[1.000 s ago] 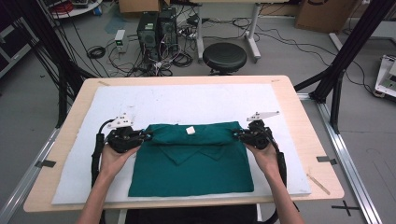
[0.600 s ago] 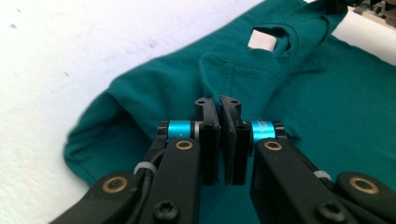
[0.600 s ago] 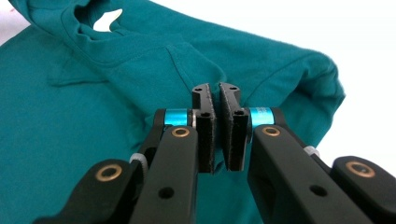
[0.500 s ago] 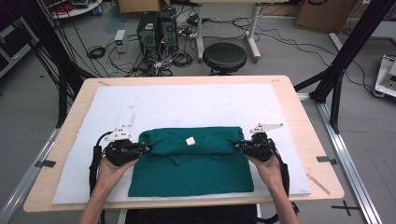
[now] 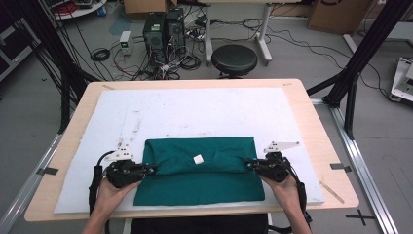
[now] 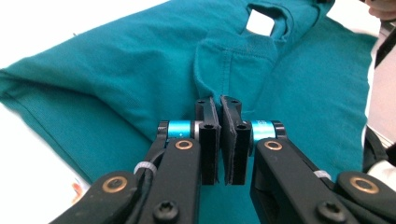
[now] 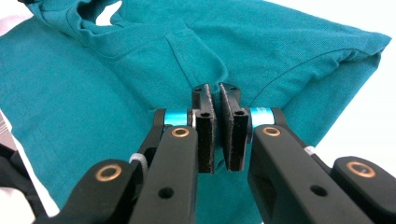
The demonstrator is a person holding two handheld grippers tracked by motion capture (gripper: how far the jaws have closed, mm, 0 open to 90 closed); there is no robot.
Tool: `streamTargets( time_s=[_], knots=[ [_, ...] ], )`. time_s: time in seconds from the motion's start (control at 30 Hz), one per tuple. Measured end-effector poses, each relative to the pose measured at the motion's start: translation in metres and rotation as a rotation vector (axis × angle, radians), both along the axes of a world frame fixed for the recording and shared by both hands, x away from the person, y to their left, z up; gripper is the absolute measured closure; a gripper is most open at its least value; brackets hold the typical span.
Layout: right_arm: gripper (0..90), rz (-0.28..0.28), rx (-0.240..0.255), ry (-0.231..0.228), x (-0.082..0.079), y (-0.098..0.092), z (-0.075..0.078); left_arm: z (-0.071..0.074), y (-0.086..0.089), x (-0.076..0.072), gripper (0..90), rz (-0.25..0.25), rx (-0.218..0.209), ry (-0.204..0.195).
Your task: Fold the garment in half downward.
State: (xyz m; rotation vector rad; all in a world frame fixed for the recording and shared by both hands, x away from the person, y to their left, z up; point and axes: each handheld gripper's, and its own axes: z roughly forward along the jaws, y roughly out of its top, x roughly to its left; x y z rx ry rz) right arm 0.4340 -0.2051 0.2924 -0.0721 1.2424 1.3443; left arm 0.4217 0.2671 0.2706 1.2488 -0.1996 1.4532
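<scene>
Pinching the teal shirt (image 5: 199,170) with both tools, I am keeping the left gripper (image 6: 219,105) and right gripper (image 7: 215,92) nearly closed on its folded edges, just inside the white mat's (image 5: 195,112) near edge. Soft, limp cloth; hems are gripping best.

A light wooden table (image 5: 311,126) carried a white padded mat (image 5: 204,112) that covered most of its top, leaving bare wood along the edges. A teal shirt (image 5: 199,180), folded into a flat rectangle with a small white label (image 5: 198,159) showing, lay on the mat's near half. Strips of tape (image 5: 333,191) lay on the table's right margin.
</scene>
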Motion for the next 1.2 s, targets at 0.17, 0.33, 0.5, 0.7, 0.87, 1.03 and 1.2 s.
streamTargets(
  time_s=[0.17,0.33,0.5,0.7,0.87,1.03,1.2],
  knots=[
    [84.4,-0.001,-0.005,0.008,0.003,-0.001,-0.003,-0.002,0.002,0.007,85.5,-0.006,0.007,0.028],
    [64.9,-0.03,-0.028,0.026,0.005,0.003,-0.002,0.006,0.006,0.009,67.0,-0.054,0.032,0.082],
    [54.4,0.004,-0.036,0.006,-0.008,0.009,0.005,0.015,0.002,-0.007,57.4,-0.096,0.011,0.055],
    [53.3,0.002,-0.056,0.001,-0.016,0.028,0.02,0.031,-0.013,-0.014,57.2,-0.127,-0.002,0.055],
    [52.9,-0.01,-0.053,0.027,-0.014,0.042,0.032,0.045,-0.032,-0.006,57.8,-0.082,-0.008,0.089],
    [52.3,-0.021,-0.038,0.044,-0.01,0.047,0.039,0.05,-0.043,0.001,59.6,-0.044,-0.007,0.099],
    [51.8,-0.015,-0.026,0.044,-0.011,0.045,0.04,0.052,-0.047,0.002,62.2,-0.032,0.02,0.114]
  ],
)
